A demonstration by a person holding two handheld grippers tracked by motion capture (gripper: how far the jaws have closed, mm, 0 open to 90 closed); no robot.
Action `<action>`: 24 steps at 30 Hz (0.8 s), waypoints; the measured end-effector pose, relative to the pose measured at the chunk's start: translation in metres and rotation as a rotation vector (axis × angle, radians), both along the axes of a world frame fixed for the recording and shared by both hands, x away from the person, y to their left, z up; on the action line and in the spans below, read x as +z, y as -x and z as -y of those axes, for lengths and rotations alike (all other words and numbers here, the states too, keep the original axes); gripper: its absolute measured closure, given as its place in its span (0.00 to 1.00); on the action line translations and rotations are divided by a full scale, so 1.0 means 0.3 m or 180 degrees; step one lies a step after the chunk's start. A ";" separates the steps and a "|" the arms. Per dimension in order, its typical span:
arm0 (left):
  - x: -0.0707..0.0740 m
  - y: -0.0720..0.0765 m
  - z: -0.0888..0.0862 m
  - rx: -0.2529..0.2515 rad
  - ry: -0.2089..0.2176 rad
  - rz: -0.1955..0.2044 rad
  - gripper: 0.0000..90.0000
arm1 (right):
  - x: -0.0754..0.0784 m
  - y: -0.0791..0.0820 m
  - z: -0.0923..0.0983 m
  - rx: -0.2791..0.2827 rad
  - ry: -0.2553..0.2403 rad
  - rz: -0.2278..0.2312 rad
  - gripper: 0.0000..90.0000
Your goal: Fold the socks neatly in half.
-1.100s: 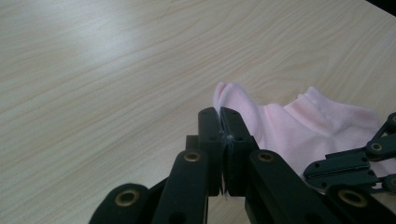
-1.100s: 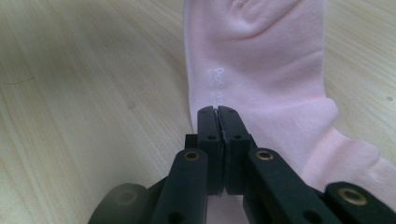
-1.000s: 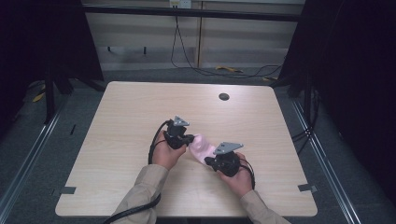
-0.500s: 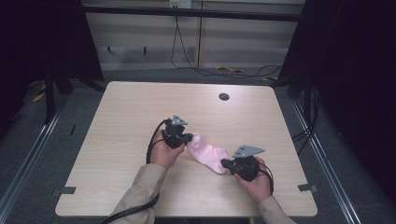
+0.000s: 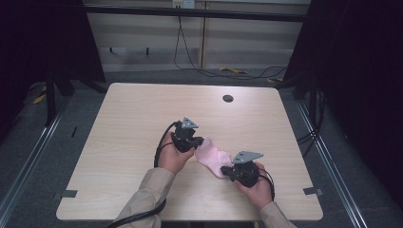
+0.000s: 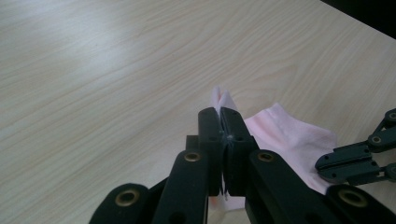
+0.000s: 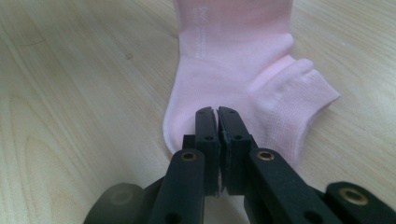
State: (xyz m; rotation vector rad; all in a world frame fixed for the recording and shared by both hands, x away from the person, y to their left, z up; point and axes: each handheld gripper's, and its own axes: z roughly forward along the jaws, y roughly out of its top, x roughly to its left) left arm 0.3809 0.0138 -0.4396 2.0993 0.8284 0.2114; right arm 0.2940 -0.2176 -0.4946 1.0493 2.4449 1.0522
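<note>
A pink ankle sock (image 5: 212,158) lies stretched flat on the wooden table (image 5: 133,118), between my two grippers. My left gripper (image 5: 198,141) is at the sock's far left end, shut on a pinched-up edge of the sock (image 6: 285,133), with its tips (image 6: 220,113) clamped on the fabric. My right gripper (image 5: 228,170) is at the near right end, jaws pressed together on the sock (image 7: 233,70) near its heel (image 7: 217,113). The cuff opening sits to the right of the jaws in the right gripper view. The right gripper's jaws (image 6: 357,158) also appear in the left gripper view.
A dark round hole (image 5: 228,98) sits near the table's far edge. Grey tape pieces (image 5: 67,194) mark the near corners. Black frame posts and cables stand on the floor beyond the table. Bare wood lies to the left and behind the sock.
The right gripper has moved right and toward the person, drawing the sock out longer and flatter. The left gripper has stayed nearly in place.
</note>
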 end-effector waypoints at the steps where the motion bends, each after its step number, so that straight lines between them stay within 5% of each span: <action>1: 0.001 0.001 0.001 0.0004 0.0024 0.0009 0.98 | 0.003 0.000 0.002 0.0004 -0.0005 0.0027 0.97; 4: 0.006 0.000 -0.004 0.0005 0.0018 0.0002 0.98 | 0.029 -0.001 0.042 -0.0119 -0.0169 0.0099 0.98; 8: 0.011 0.001 0.005 0.0000 0.0044 0.0001 0.98 | 0.032 -0.008 0.105 -0.0312 -0.0202 0.0082 1.00; 24: 0.014 0.056 0.113 -0.0266 0.0037 0.0010 0.98 | 0.004 -0.014 0.095 -0.0260 -0.0127 0.0007 1.00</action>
